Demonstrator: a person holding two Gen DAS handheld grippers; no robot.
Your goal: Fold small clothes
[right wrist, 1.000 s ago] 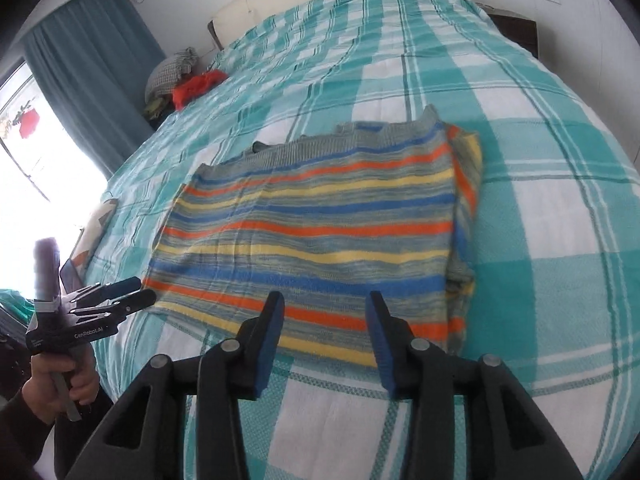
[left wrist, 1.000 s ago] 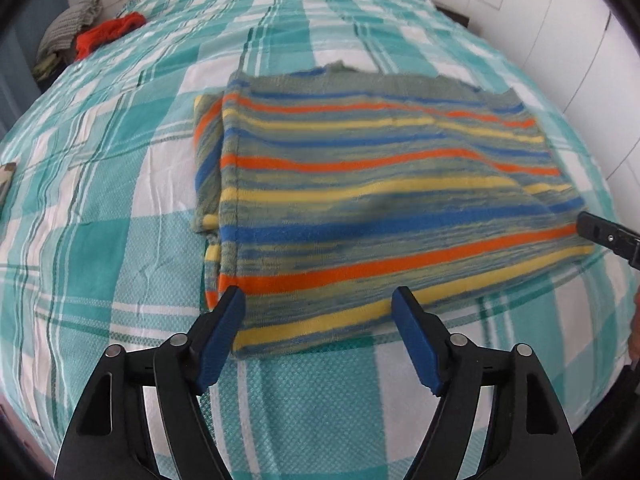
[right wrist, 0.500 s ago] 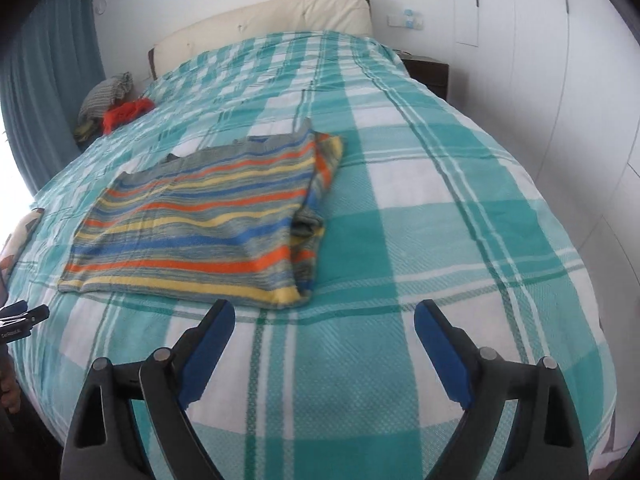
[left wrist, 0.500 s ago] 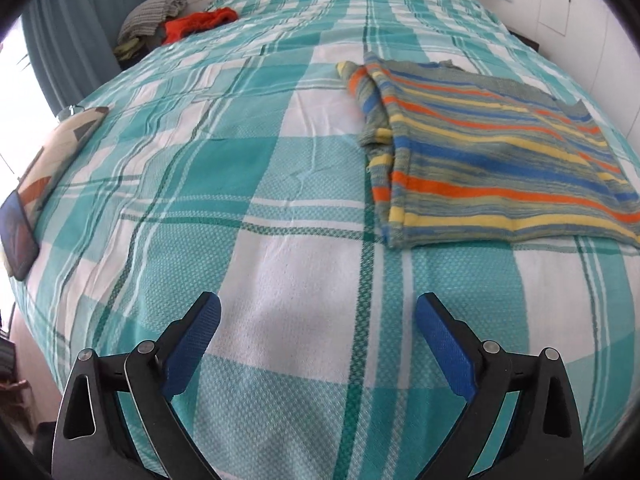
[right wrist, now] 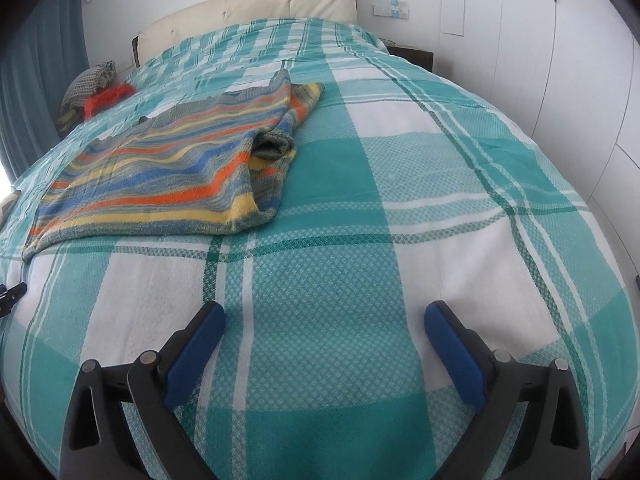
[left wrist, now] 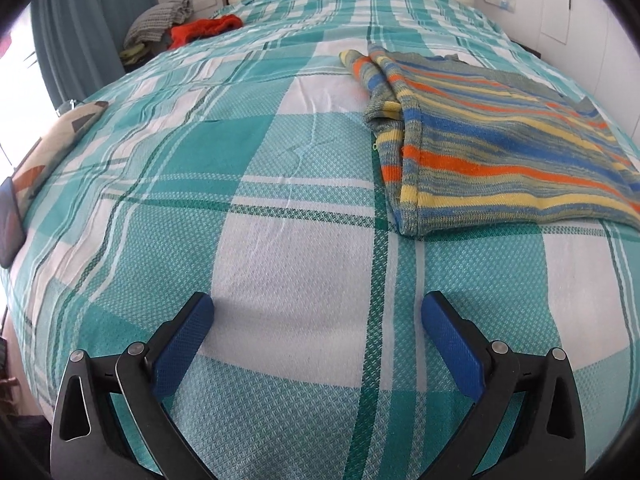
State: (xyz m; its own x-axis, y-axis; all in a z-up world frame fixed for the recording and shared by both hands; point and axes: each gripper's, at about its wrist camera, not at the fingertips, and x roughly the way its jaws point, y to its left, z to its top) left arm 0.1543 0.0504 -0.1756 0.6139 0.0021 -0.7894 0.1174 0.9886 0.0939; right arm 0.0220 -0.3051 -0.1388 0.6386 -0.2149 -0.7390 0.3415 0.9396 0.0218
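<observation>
Striped sweater is lying folded flat on the teal plaid bedspread, filling the right of the left wrist frame and the left of the right wrist frame. Left gripper and right gripper are hovering low in frame, jaws spread wide, gripping nothing. Red and grey clothes are sitting piled at upper left.
</observation>
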